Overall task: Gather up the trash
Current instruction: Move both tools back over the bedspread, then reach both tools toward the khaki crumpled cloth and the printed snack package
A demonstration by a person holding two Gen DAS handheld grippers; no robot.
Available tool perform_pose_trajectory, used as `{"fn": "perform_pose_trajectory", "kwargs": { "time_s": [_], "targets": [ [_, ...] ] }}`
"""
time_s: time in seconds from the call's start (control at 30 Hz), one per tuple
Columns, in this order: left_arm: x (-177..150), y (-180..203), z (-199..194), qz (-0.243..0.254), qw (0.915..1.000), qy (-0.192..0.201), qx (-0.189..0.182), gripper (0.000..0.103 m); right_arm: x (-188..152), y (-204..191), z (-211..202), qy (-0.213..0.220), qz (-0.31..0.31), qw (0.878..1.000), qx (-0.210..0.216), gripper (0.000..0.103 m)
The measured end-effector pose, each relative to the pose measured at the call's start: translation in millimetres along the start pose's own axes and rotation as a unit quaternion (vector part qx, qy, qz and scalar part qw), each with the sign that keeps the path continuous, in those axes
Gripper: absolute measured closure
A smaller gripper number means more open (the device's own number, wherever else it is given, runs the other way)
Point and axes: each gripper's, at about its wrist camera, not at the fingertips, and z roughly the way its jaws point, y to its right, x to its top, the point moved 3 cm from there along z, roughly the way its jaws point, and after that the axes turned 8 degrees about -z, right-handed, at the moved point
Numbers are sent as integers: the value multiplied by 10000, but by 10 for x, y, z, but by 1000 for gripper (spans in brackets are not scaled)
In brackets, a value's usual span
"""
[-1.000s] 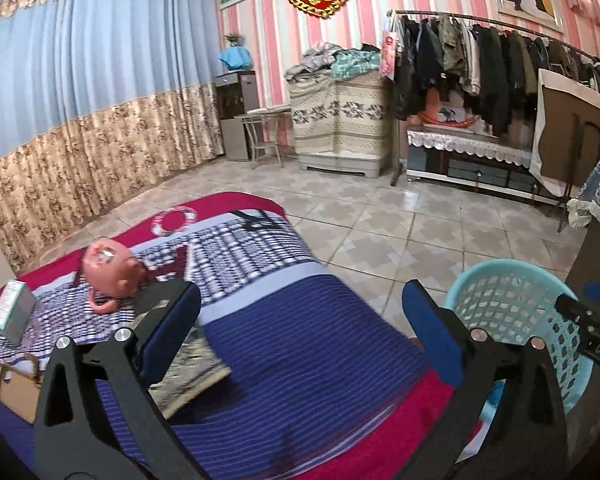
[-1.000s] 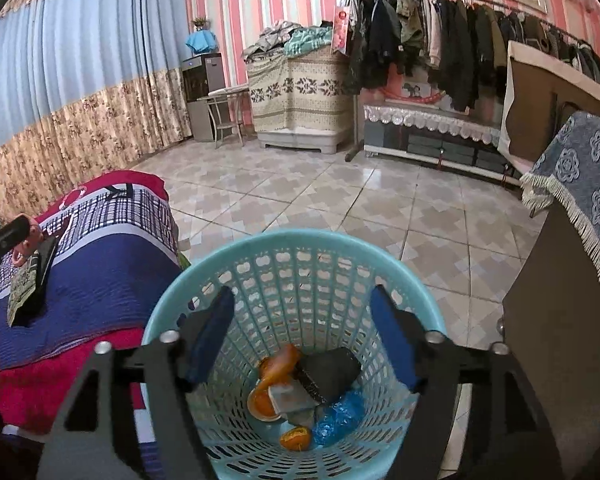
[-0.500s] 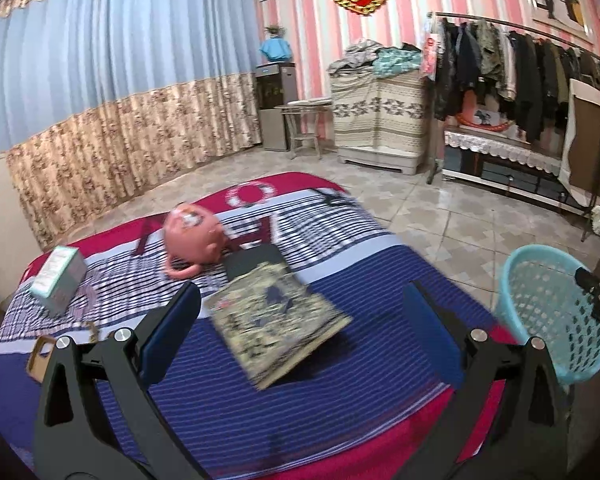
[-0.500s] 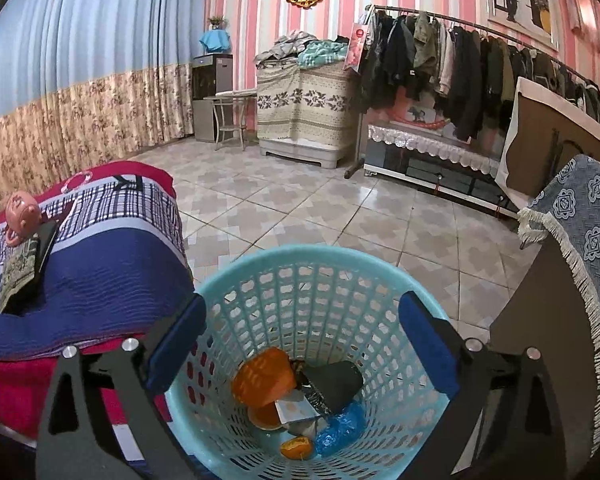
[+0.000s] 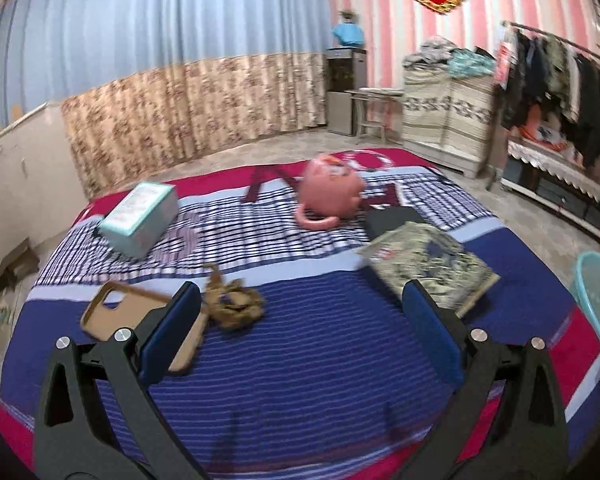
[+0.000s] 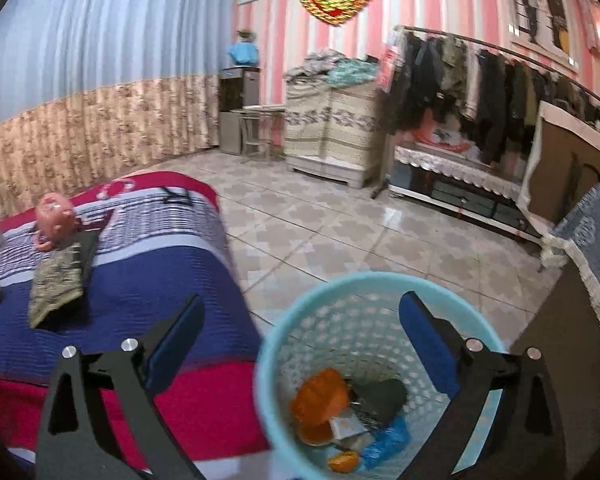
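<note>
Beside striped bed (image 6: 132, 292), tiled floor (image 6: 320, 224).

L hand-held gripper (image 5: 300, 320), R hand-held gripper (image 6: 300, 324), both black frames w/ blue pads, silver screws

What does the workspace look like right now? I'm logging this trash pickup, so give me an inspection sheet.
Surface: bed with a striped blue, red and checked cover.
Job's things: blue basket on the floor beside the bed, holding orange, grey and blue scraps.
Clutter: on the bed, a box, phone case, tan bundle, pink pot, patterned book.
Grippers: left gripper open over the bed, empty; right gripper open above the basket, empty.
Cables: nothing seen.
Surroundings: curtain, clothes rack, tiled floor.
</note>
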Motion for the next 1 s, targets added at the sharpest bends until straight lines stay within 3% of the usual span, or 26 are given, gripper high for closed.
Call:
{"fn": "perform_pose_trajectory", "kwargs": {
  "time_s": [0.5, 0.77, 1.0],
  "targets": [
    [-128, -779, 107, -330, 9979, -77, 544, 6, -7, -1227, -54, -7, -1011, 9899, 992, 7],
    [-224, -1159, 190, -569, 9948, -156, 824, 6, -107, -1394, 30, -251, -1079, 9871, 1157, 7],
    [-285, -1241, 286, -754, 9947, -269, 642, 6, -154, -1527, 82, -306, -1028, 9856, 1307, 7]
  ]
}}
